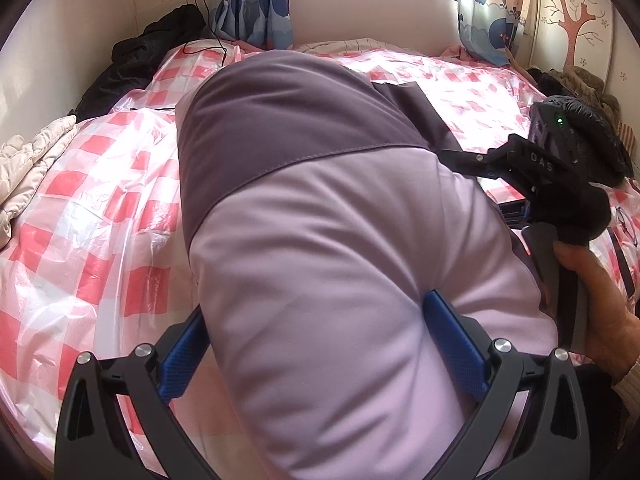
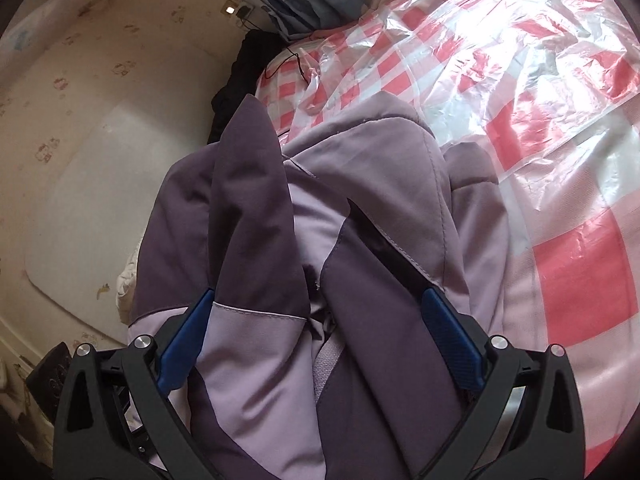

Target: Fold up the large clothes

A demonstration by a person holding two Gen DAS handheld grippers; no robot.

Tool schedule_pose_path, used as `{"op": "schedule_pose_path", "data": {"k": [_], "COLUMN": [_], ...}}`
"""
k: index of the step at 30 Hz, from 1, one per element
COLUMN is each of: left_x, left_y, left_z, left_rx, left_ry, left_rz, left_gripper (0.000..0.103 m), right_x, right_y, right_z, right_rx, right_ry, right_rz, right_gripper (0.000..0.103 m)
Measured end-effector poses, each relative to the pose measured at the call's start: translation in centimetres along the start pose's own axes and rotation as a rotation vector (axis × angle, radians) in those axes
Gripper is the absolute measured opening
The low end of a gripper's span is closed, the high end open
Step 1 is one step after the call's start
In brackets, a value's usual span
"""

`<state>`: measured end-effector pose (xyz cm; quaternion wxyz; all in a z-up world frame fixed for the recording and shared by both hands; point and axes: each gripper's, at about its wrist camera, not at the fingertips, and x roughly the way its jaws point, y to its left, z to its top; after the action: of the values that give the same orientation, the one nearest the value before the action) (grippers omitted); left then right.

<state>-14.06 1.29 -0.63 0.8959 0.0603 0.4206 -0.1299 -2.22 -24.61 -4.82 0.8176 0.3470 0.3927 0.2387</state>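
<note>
Here the left tool (image 1: 316, 344) pinches a padded fold of the two-tone lilac and dark purple jacket (image 1: 328, 220) between its blue fingers (image 1: 456, 340), lifted above the bed's pink-and-white checked plastic sheet (image 1: 88, 208). The right tool (image 2: 316, 340) clamps bunched jacket layers too. Sheet lies bare to the left; a black garment (image 1: 136, 64) crowds the far wall edge.

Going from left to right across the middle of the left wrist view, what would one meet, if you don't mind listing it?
Cream quilt → checked plastic sheet → purple jacket → right gripper → the person's hand.
</note>
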Motion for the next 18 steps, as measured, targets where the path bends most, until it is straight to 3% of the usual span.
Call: {"op": "schedule_pose_path", "data": {"k": [5,9,11,12,13,16,18], "left_x": [0.4,0.0,0.0,-0.1,-0.2,-1.0,-0.5], "left_y": [0.7,2.0,2.6,2.9,3.3,6.0,7.9], "left_z": [-0.1,-0.8,-0.8,-0.7,-0.5,0.0,0.5], "left_rx": [-0.033,-0.089,-0.115,-0.12,-0.122,-0.212,-0.284], "left_ry": [0.0,-0.029,-0.033,-0.028,-0.015,-0.024,-0.02], "left_rz": [-0.021,-0.065,-0.097,-0.116,-0.137,-0.193,-0.22], "left_gripper": [0.098,0.098,0.098,0.098,0.098,0.097,0.097], "right_x": [-0.7,-5.0,-3.8,-2.5,-2.5,-5.3,-5.9], "right_y": [1.3,3.4,1.6,0.4,-0.3,2.1,4.0], "right_z": [0.8,-0.9,-2.0,-2.5,-2.6,-1.2,0.2], "right_rx": [-0.021,-0.021,0.076,0.128,0.163,0.058,-0.025], "right_ry": [0.012,-0.103,-0.041,0.04,0.049,-0.034,-0.029], "right_rz": [-0.063,-0.185,-0.227,-0.209,-0.185,-0.255,-0.303], "right_gripper": [0.097,0.097,0.097,0.097,0.097,0.097,0.097]}}
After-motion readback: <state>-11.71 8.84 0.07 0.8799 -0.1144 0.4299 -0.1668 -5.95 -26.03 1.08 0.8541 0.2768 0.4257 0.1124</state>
